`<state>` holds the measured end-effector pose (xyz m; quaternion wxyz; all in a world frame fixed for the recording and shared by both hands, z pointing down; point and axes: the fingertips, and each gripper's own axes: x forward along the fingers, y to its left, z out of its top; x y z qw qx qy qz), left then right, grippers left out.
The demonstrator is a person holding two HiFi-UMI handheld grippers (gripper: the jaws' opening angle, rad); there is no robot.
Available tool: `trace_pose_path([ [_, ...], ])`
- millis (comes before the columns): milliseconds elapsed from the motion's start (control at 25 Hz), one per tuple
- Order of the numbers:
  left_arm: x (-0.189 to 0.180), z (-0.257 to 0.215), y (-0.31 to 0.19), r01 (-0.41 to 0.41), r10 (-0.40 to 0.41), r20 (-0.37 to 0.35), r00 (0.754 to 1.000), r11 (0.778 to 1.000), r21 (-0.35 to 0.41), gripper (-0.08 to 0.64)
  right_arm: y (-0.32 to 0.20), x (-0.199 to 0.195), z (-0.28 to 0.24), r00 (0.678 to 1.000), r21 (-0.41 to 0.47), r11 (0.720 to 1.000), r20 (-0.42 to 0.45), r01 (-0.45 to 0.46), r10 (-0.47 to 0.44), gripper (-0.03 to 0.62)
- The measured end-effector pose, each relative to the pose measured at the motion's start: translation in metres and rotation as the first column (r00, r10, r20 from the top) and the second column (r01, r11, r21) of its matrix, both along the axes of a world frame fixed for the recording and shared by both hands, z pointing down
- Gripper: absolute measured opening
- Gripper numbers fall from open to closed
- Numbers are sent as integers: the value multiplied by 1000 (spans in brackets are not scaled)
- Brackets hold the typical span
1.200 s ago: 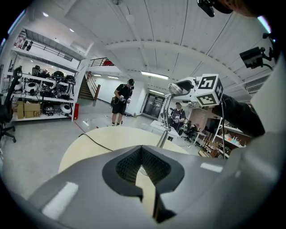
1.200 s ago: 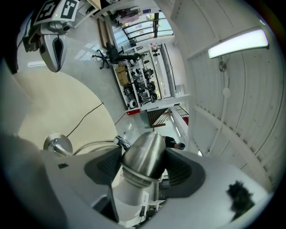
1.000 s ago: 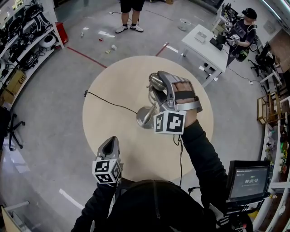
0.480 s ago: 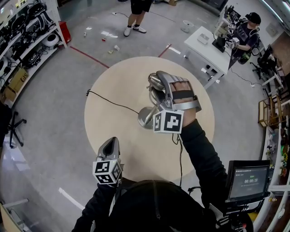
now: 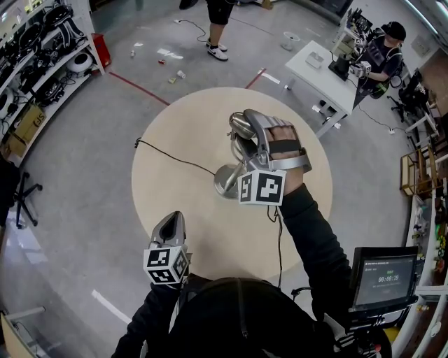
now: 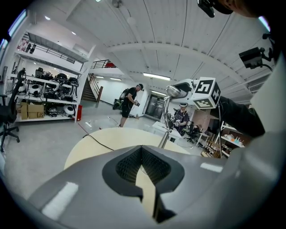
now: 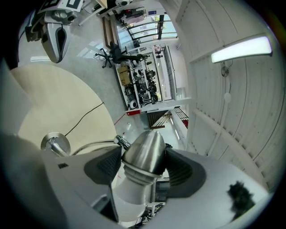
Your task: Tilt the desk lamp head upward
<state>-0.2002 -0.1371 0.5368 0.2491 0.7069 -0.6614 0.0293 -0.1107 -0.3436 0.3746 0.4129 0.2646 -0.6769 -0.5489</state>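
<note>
A silver desk lamp stands on the round beige table [image 5: 182,126], with its round base [image 5: 227,182] near the middle. My right gripper [image 5: 243,131] is shut on the lamp head [image 5: 240,124]. In the right gripper view the metal lamp head [image 7: 144,152] sits clamped between both dark pads, and the base [image 7: 55,144] shows below left. My left gripper [image 5: 169,219] hangs shut and holds nothing, over the table's near edge and well apart from the lamp. In the left gripper view the lamp head [image 6: 173,91] tops its thin stem [image 6: 164,132].
A black cable [image 5: 171,159] runs from the lamp base to the table's left edge. A white desk [image 5: 318,70] with a seated person [image 5: 381,45] stands at the back right. Shelves [image 5: 42,49] line the left wall. Another person [image 5: 220,21] stands beyond the table. A monitor [image 5: 381,276] is at my right.
The lamp and both grippers look as they did before. The standing person beyond the table has stepped a little to the right.
</note>
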Motion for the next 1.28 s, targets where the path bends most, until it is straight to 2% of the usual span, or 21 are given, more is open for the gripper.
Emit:
trace_pose_path([
  [520, 16, 7, -16, -61, 61, 10, 998, 998, 3, 8, 9, 25, 1, 994, -42, 999, 111, -12, 17, 314],
  [880, 36, 7, -33, -130, 129, 38, 991, 991, 18, 8, 21, 56, -4, 962, -98, 995, 268, -26, 51, 314],
  [1000, 43, -8, -28, -151, 149, 57, 987, 988, 23, 8, 32, 73, -16, 923, -176, 984, 373, -31, 96, 314],
  [1120, 53, -17, -27, -172, 170, 63, 983, 985, 30, 8, 40, 91, -11, 863, -283, 959, 478, -28, 166, 314],
  [1200, 61, -20, -29, -192, 189, 68, 980, 981, 38, 8, 44, 103, -1, 812, -357, 934, 542, -14, 219, 314],
  [1280, 70, -25, -31, -217, 213, 75, 974, 975, 50, 8, 49, 114, 7, 738, -435, 900, 616, 27, 276, 313],
])
